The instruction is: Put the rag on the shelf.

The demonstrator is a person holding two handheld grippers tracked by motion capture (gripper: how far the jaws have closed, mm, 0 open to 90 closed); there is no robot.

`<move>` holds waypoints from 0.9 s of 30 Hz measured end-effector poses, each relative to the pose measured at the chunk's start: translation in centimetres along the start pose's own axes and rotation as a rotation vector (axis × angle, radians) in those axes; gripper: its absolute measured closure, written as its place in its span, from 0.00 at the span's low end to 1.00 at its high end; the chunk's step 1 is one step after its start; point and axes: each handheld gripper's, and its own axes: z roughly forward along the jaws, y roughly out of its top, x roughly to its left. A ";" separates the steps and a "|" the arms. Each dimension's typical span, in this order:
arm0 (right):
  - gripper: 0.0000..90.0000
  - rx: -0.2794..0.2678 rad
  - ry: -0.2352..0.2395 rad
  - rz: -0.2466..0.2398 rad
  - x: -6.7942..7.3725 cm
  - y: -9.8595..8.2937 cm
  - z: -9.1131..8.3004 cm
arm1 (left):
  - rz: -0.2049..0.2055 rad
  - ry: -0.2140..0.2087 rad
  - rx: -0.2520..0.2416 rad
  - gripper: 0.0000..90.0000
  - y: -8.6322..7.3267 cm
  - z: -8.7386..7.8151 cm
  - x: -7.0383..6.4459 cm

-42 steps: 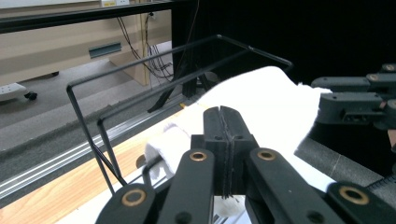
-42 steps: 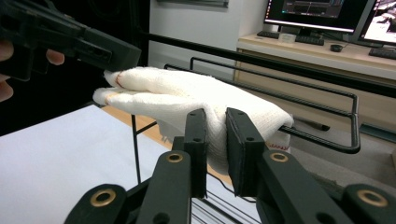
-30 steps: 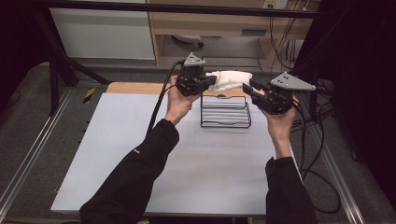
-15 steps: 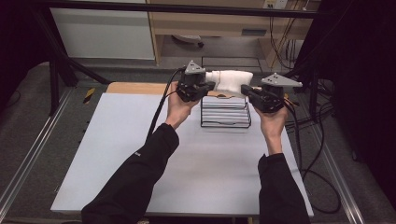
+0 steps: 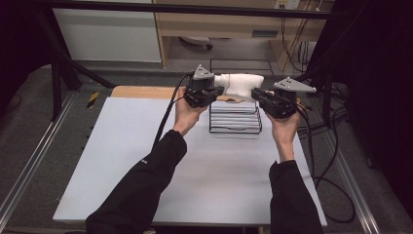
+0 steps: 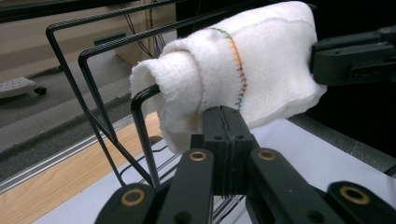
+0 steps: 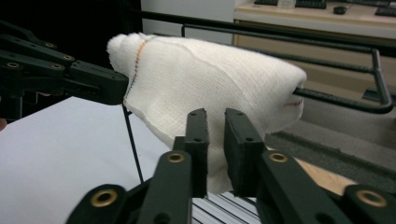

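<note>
A white cloth [image 5: 241, 84] with coloured stitching lies rolled over the top bar of a black wire rack [image 5: 234, 122] at the far middle of the table. My left gripper [image 5: 220, 90] is at the cloth's left end, jaws pressed together on its lower edge [image 6: 229, 114]. At the cloth's right end is my right gripper [image 5: 254, 92]. In the right gripper view its jaws [image 7: 215, 121] stand a small gap apart in front of the cloth [image 7: 201, 88]. The cloth [image 6: 261, 70] wraps the rack's bar [image 6: 144, 140], and the right gripper [image 6: 345, 60] shows beyond it.
The rack stands on a pale grey table mat [image 5: 146, 161], with a wooden strip [image 5: 141, 91] along its far edge. Black cables [image 5: 321, 146] trail off the table's right side. Metal rails run along both sides, and cabinets stand behind.
Both grippers have shifted slightly and the cloth has gone from slanted to level over the rack's top. The right gripper moved a little left, toward the cloth.
</note>
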 end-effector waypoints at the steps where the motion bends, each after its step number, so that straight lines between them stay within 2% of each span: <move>1: 0.85 -0.004 0.004 -0.006 0.1 0.1 -0.3 | 0.005 -0.004 0.000 0.98 0.0 -0.2 0.0; 5: 0.71 -0.017 0.024 -0.007 0.5 0.7 -1.3 | 0.023 -0.010 -0.001 0.90 0.0 -1.4 -0.2; 7: 0.59 -0.019 0.030 -0.004 0.6 0.8 -1.7 | 0.028 -0.015 0.003 0.85 -0.3 -2.0 -0.3; 13: 0.37 0.034 0.076 0.023 1.0 0.3 -2.5 | 0.036 -0.041 0.040 0.59 -2.0 -3.8 0.0; 18: 0.15 0.081 0.097 0.026 1.5 -1.1 -2.8 | 0.032 -0.042 0.054 0.40 -4.6 -5.4 0.7; 21: 0.10 0.091 0.116 0.050 1.6 -2.3 -3.0 | 0.039 -0.021 0.076 0.30 -6.6 -6.4 1.2; 27: 0.03 0.111 0.136 0.081 1.5 -4.6 -3.3 | 0.017 0.013 0.122 0.13 -11.0 -8.6 2.4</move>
